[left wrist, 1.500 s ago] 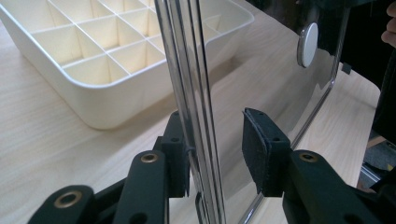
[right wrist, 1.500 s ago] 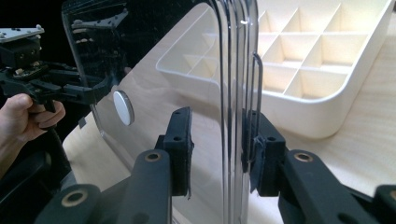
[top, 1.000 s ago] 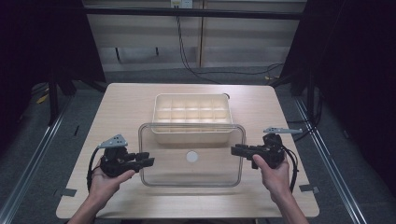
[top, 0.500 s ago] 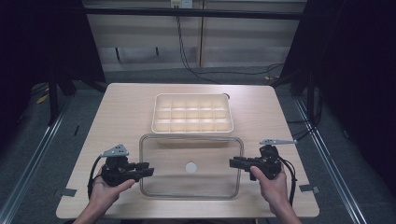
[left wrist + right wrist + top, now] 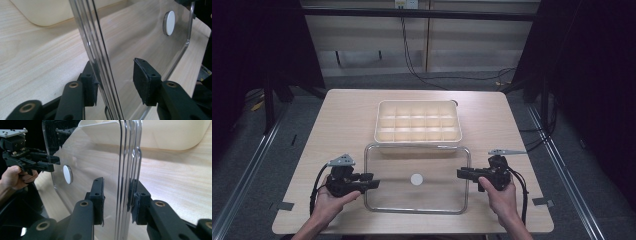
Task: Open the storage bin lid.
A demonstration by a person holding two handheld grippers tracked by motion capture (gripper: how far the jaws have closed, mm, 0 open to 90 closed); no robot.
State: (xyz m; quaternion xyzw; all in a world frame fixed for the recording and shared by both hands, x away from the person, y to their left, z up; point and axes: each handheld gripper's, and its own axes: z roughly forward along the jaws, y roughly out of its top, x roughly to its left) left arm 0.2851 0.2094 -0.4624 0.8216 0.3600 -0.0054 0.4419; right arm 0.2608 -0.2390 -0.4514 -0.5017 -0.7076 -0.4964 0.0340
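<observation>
A clear plastic lid with a white round sticker lies flat on the table, just in front of a cream tray divided into several compartments. My left gripper is at the lid's left edge and my right gripper at its right edge. In the left gripper view the lid's rim passes between the jaws of the left gripper, beside one pad and apart from the other. The right gripper likewise straddles the rim with a gap at one side. Both are open.
The wooden table has bare room left and right of the tray. Metal rails run along the floor on both sides. Cables hang behind the table's far edge.
The lid has come toward the person and down from over the tray onto the table in front of it. Both hands moved back with it.
</observation>
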